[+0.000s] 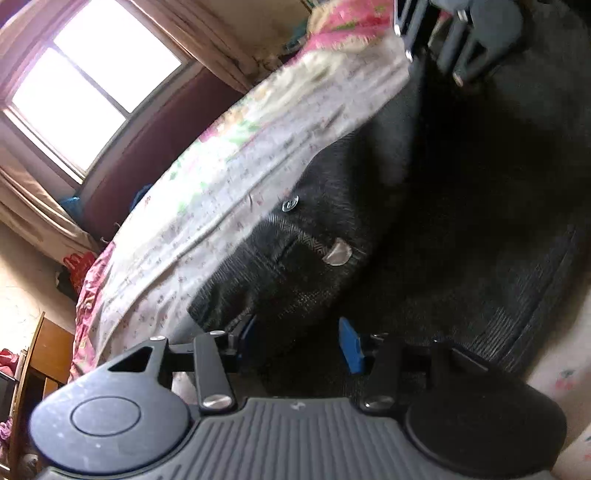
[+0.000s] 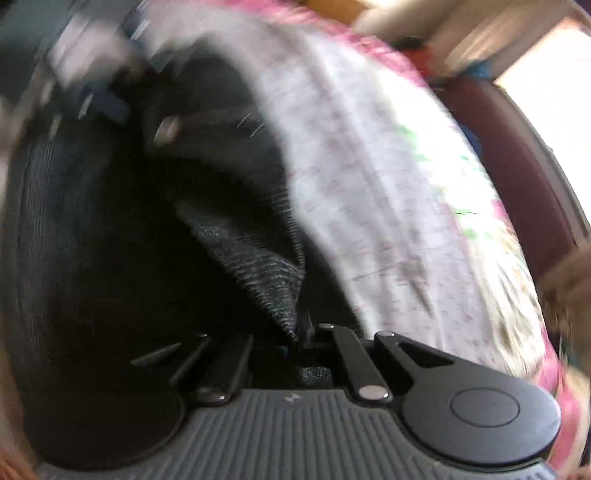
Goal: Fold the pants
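The black pants (image 1: 424,206) lie on a floral bedsheet (image 1: 207,192), waistband toward me with a metal button (image 1: 290,204) and a pale tab (image 1: 337,253). My left gripper (image 1: 299,341) is open, its blue-padded fingertips (image 1: 350,345) astride the waistband edge. My right gripper (image 2: 299,339) is shut on a fold of the pants (image 2: 258,258) and lifts it; this view is motion-blurred. The right gripper also shows at the top of the left wrist view (image 1: 461,33), and the left gripper shows blurred at the top left of the right wrist view (image 2: 92,85).
A bright window (image 1: 88,92) with curtains and a dark red wall are beyond the bed. A pink frilled sheet edge (image 1: 88,295) hangs at the bed's side. Wooden furniture (image 1: 44,354) stands low at the left.
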`<state>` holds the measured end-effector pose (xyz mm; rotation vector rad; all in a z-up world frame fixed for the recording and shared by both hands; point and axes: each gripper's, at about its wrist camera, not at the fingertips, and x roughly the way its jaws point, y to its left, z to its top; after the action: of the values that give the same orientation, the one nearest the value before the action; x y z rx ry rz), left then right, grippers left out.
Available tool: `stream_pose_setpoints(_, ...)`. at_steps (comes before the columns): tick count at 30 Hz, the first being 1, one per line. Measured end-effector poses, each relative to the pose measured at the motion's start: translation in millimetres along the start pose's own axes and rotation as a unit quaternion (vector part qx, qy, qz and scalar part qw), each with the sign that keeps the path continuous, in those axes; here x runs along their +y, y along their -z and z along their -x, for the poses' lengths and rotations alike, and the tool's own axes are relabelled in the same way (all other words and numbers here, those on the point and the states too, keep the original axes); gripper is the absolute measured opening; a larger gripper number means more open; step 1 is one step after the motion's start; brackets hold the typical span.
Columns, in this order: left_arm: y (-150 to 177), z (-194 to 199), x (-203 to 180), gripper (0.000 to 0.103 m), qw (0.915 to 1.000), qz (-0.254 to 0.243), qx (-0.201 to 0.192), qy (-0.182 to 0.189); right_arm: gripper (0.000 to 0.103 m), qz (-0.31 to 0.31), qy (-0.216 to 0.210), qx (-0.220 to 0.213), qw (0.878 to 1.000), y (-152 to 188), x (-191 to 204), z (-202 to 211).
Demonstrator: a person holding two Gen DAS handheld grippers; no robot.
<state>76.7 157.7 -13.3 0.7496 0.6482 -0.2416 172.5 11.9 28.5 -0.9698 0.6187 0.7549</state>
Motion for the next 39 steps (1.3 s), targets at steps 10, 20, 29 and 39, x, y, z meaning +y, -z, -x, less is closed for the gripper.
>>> stream_pose_setpoints(10, 24, 25, -48, 0.074, 0.997, 0.014, -0.02, -0.073, 0.002, -0.204, -0.112, 0.006, 0.973, 51, 17, 74)
stream_pose_setpoints(20, 6, 11, -69, 0.089, 0.9856, -0.026, -0.073, -0.151, 0.002, -0.29, -0.095, -0.061, 0.95, 25, -53, 119)
stream_pose_setpoints(29, 14, -9, -23, 0.033, 0.9701, -0.011, -0.016, -0.242, 0.0, -0.279, -0.105, -0.034, 0.954, 27, -49, 121)
stream_pose_setpoints(39, 67, 12, -53, 0.033, 0.9775, -0.071, 0.025, -0.197, 0.003, -0.197, -0.143, 0.015, 0.97, 59, 49, 85)
